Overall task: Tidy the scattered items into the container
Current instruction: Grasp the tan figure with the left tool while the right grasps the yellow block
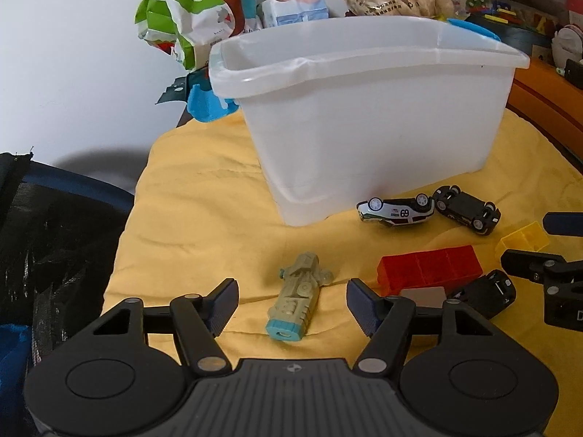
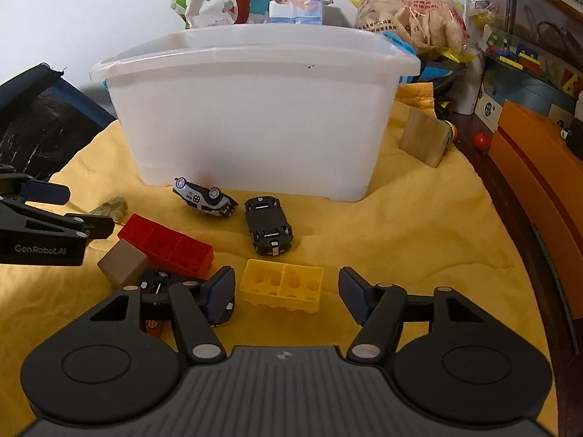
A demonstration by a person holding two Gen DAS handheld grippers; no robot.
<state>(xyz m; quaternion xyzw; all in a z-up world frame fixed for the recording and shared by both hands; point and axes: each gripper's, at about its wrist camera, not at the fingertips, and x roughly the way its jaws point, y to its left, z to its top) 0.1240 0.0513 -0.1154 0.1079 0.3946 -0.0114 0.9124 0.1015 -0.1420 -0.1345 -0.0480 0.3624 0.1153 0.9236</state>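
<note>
A white plastic bin [image 1: 364, 116] [image 2: 255, 109] stands on a yellow cloth [image 1: 204, 211]. My left gripper [image 1: 291, 307] is open around a tan toy rocket with a teal end [image 1: 297, 300]. My right gripper [image 2: 286, 296] is open around a yellow brick [image 2: 282, 285] lying upside down. A white number 69 toy car [image 1: 395, 210] [image 2: 204, 198] and a black toy car [image 1: 466, 209] [image 2: 267, 225] lie overturned by the bin. A red brick [image 1: 430, 264] [image 2: 167, 245], a tan block [image 2: 122, 266] and another small car [image 1: 486, 291] lie between the grippers.
Snack bags [image 1: 189, 11] [image 2: 411, 14] and a blue-white pack [image 2: 297, 9] sit behind the bin. A wooden block [image 2: 424, 136] leans at the bin's right. Orange boxes [image 2: 535, 153] and toy boxes stand at the right. A dark bag [image 1: 47, 225] lies left.
</note>
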